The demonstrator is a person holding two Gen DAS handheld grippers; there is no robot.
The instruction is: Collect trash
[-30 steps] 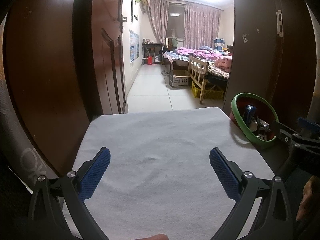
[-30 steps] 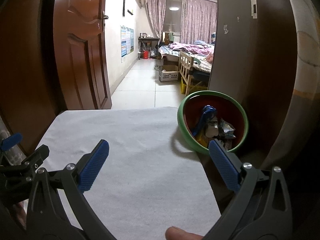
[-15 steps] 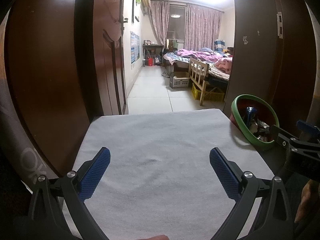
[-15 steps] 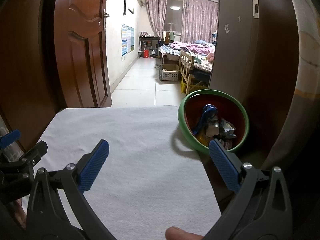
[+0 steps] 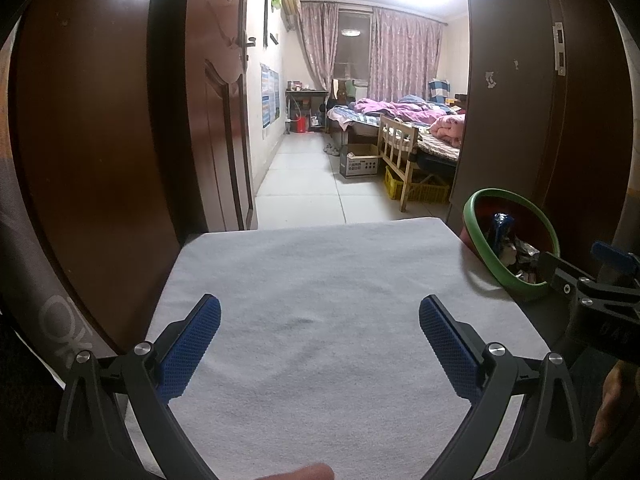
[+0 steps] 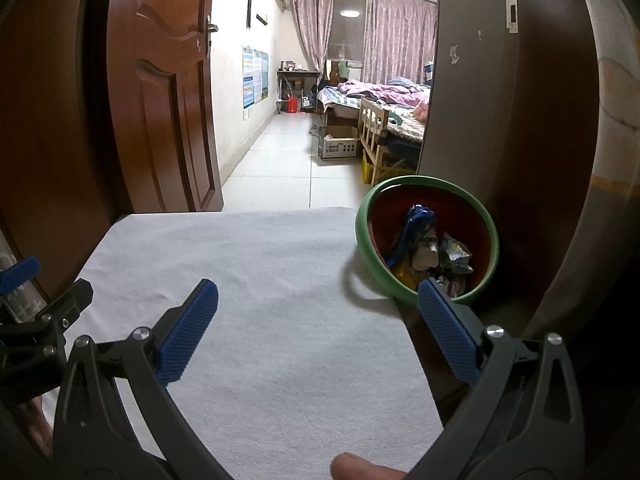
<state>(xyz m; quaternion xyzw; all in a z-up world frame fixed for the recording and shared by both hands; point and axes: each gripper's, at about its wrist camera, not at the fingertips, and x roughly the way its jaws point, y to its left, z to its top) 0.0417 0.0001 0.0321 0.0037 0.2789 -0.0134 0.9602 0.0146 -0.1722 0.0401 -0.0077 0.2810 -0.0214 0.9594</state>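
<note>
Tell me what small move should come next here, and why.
Probably none but drawing both back: the white cloth-covered table shows no loose trash, the wrappers already sit in the round green-rimmed red bin, and the left claw and right claw are open and empty.

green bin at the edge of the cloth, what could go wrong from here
1. The green bin sits at the right edge of the white cloth, against the dark door frame; a nudge from the open right gripper could tip it.
2. Wrappers are piled inside it, so reaching in might drag some back out.
</note>
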